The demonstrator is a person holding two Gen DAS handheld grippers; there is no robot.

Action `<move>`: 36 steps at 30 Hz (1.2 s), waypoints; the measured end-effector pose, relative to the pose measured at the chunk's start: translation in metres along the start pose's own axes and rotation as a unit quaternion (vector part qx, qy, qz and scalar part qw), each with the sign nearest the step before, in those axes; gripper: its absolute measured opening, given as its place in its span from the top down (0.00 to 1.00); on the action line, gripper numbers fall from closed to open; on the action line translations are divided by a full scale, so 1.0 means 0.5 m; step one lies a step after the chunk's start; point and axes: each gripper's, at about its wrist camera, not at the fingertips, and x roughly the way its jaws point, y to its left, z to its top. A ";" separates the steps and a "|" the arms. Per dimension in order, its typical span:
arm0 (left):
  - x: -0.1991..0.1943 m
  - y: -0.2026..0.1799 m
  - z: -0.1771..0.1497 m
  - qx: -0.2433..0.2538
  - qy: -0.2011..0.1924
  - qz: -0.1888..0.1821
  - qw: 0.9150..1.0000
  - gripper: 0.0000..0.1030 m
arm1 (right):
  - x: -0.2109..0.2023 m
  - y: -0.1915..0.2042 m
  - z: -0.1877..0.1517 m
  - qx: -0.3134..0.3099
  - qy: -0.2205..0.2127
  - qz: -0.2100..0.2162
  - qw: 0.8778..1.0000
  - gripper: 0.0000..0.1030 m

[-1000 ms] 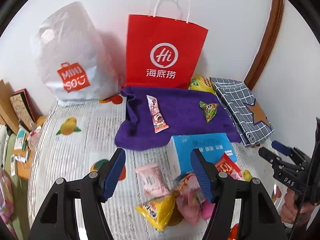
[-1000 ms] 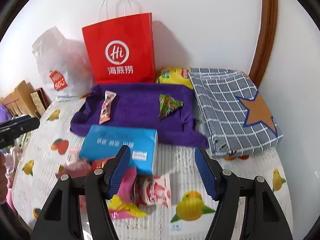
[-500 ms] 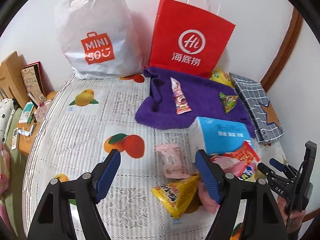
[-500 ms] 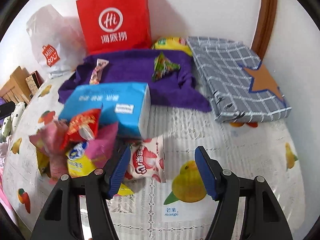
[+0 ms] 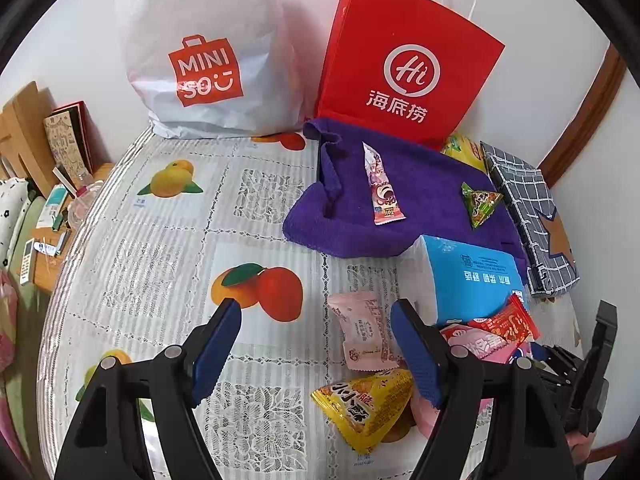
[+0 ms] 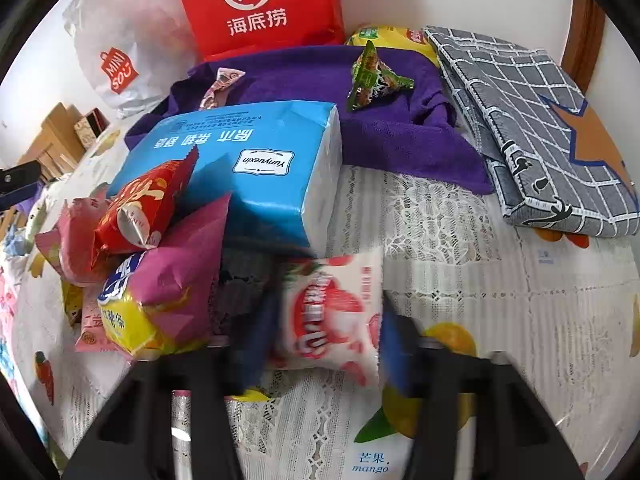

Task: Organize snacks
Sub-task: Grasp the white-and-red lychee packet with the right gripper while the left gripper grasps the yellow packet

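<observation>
A purple towel [image 5: 424,196] holds a long pink snack stick [image 5: 382,190] and a green triangular packet [image 5: 480,204]; the towel also shows in the right wrist view [image 6: 304,76]. A pile of snacks lies in front of a blue tissue pack [image 6: 248,160]: a red packet [image 6: 144,204], a pink-and-yellow bag [image 6: 160,300], a yellow packet [image 5: 364,404] and a pale pink packet [image 5: 364,332]. My right gripper [image 6: 324,332] is open, its jaws on either side of a white-and-red strawberry packet [image 6: 332,312]. My left gripper [image 5: 316,344] is open and empty above the tablecloth.
A red paper bag [image 5: 404,68] and a white plastic bag [image 5: 204,56] stand against the wall. A folded grey checked cloth [image 6: 532,128] lies at the right. A yellow bag [image 6: 388,36] sits behind the towel. Clutter lies past the table's left edge [image 5: 48,216].
My right gripper has dropped forward and down onto the snack pile, and its jaws now straddle the strawberry packet. My left gripper has pulled back and to the left.
</observation>
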 end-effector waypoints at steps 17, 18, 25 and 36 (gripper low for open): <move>0.000 -0.010 -0.034 0.024 0.007 -0.010 1.000 0.27 | -0.001 -0.027 -0.039 0.001 -0.006 -0.054 0.999 0.43; -0.001 -0.010 -0.036 0.026 0.007 -0.010 1.000 0.27 | -0.004 -0.028 -0.041 0.006 -0.012 -0.056 0.998 0.47; 0.001 -0.018 -0.074 0.049 0.017 -0.044 0.998 0.26 | -0.037 -0.034 -0.031 0.021 -0.044 -0.056 0.997 0.66; 0.059 -0.052 -0.124 0.099 0.049 -0.043 0.993 0.26 | -0.059 -0.039 -0.056 0.024 -0.038 -0.052 0.998 0.66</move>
